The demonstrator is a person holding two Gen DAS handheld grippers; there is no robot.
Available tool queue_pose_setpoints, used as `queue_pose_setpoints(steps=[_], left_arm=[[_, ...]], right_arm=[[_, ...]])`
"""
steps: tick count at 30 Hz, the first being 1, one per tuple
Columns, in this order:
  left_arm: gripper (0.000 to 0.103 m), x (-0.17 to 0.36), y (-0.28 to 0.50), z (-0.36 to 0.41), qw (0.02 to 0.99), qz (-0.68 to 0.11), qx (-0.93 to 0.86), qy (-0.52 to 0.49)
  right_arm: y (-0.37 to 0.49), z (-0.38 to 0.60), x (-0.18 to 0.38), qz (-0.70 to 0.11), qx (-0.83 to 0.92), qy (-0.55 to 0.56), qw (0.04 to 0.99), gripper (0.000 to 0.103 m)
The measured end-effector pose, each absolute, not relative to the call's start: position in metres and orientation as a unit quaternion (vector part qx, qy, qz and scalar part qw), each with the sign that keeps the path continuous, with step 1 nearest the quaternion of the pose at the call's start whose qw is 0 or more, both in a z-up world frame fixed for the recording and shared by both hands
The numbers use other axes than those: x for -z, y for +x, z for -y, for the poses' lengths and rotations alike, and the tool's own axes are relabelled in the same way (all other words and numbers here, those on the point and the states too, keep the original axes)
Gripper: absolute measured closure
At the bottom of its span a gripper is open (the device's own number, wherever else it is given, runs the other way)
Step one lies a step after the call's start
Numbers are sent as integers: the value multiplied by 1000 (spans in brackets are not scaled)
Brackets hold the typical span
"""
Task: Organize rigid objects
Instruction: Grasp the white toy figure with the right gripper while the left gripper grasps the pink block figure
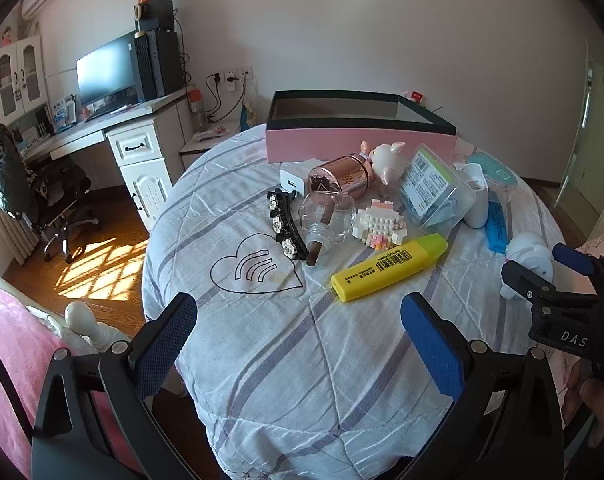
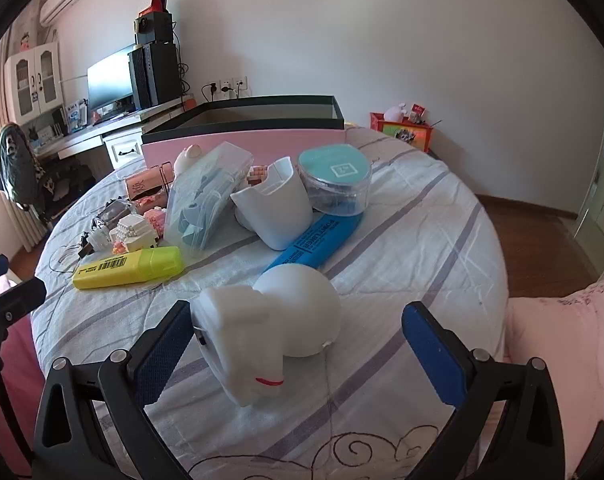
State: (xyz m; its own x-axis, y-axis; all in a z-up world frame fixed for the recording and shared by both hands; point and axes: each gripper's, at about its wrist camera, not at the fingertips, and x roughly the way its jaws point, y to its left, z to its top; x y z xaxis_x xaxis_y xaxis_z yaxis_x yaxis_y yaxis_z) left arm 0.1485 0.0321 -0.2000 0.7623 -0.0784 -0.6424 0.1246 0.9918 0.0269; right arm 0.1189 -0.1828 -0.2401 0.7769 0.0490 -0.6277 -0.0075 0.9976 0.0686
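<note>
- Two claws are hanging over the quilted bench point(image 1: 294, 360), both spread wide and gripping nothing.
- My left claw point(image 1: 298, 344) is hovering above bare quilt, near the heart print point(image 1: 254, 266), with the yellow marker point(image 1: 390, 266) lying just ahead of it.
- My right claw point(image 2: 298, 354) is framing the white toy point(image 2: 270, 320); the toy is lying between the blue pads, close to the left pad point(image 2: 162, 352), though I cannot tell whether they are touching. The other pad is sitting well clear.
- The right claw is also showing at the right edge of the left view, next to that toy point(image 1: 530, 256).
- The blue marker point(image 2: 318, 240) is lying behind the toy, partly under a white cup point(image 2: 274, 212) and a round tub with a teal lid point(image 2: 334, 180).
- A clear case point(image 2: 206, 200) of blue items is leaning beside the cup.
- A block figure point(image 1: 382, 226), a glass bottle point(image 1: 326, 220) on its side, a black hair clip point(image 1: 286, 228), a white charger point(image 1: 298, 178), a rose-gold holder point(image 1: 342, 178) and a pig figure point(image 1: 386, 160) are crowding the middle.
- The pink box point(image 1: 358, 144) with a dark rim is standing open at the far edge of the bench, with nothing showing inside it.
</note>
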Motion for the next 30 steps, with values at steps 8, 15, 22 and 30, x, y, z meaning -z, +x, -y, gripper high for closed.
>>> queue_pose_setpoints(steps=[8,15,22,30], left_arm=[[0,219,179,-9,927,-365,70,56],[0,211,195,5,931,-348,87,60],[1,212,233,18,923,-374,76,51],[10,222,254,29,918,-385,54,77]], right_arm=[[133,209,250,-337,-45,46,939,33],[138,215,250,-333,-58,55,939,32],[147,219,250,-335,-68,60,938,32],[157,223,250,-337,-77,60,936,32]])
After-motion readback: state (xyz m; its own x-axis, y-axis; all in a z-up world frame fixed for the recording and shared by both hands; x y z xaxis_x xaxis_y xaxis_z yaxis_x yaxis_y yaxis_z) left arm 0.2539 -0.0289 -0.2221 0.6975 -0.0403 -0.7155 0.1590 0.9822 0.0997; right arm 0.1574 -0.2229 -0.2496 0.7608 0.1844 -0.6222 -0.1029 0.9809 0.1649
